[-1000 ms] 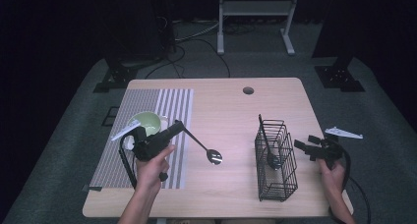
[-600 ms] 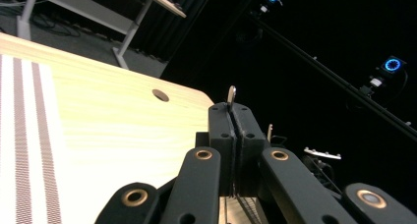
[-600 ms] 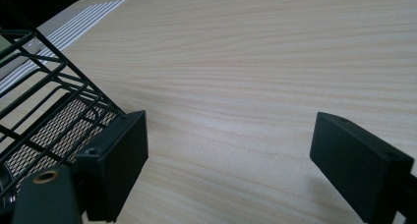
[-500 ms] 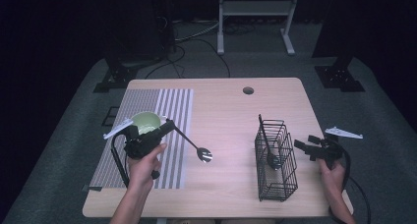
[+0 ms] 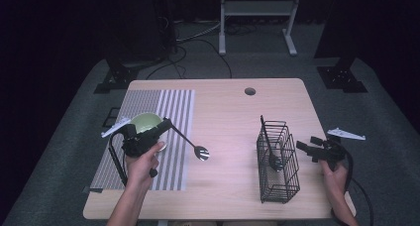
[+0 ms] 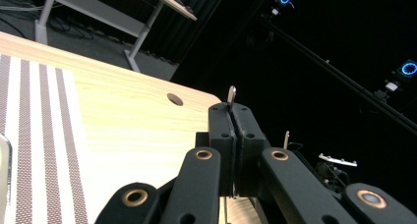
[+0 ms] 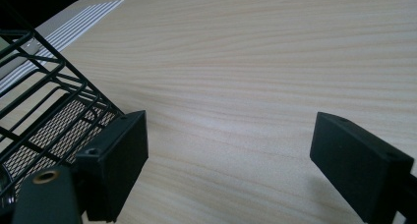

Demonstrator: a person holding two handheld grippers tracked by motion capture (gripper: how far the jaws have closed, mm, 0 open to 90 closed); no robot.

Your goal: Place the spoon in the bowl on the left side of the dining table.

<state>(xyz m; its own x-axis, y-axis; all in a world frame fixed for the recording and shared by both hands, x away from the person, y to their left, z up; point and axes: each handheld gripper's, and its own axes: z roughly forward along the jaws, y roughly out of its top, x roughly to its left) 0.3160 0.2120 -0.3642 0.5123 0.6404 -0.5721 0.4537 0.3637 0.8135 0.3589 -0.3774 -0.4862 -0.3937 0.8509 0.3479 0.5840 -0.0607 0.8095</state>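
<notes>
From up high, I see my left gripper (image 5: 166,123) with its fingers shut tight on the handle of a spoon (image 5: 190,144). The spoon slopes down from the fingers, and its round end hangs over bare bench (image 5: 228,112). Just behind the fingers sits a green bowl (image 5: 144,122) on a striped mat (image 5: 163,107). My right gripper (image 5: 307,147) is at the far side, its fingers just beside a black wire basket (image 5: 277,161). A dark tool (image 5: 267,141) stands in that basket. Between the spoon and the basket the bench is open wood. A round hole (image 5: 250,91) lies well beyond both sets of fingers.

In the left gripper view, the fingers (image 6: 231,130) are pressed together with the thin metal handle (image 6: 231,94) sticking up out of them. The mat's stripes (image 6: 44,135) run off to their left.

In the right gripper view, the fingers (image 7: 120,155) stand wide apart with nothing held. The basket wires (image 7: 44,91) are right beside the left finger. Ahead is smooth wood. I can read no writing anywhere.
</notes>
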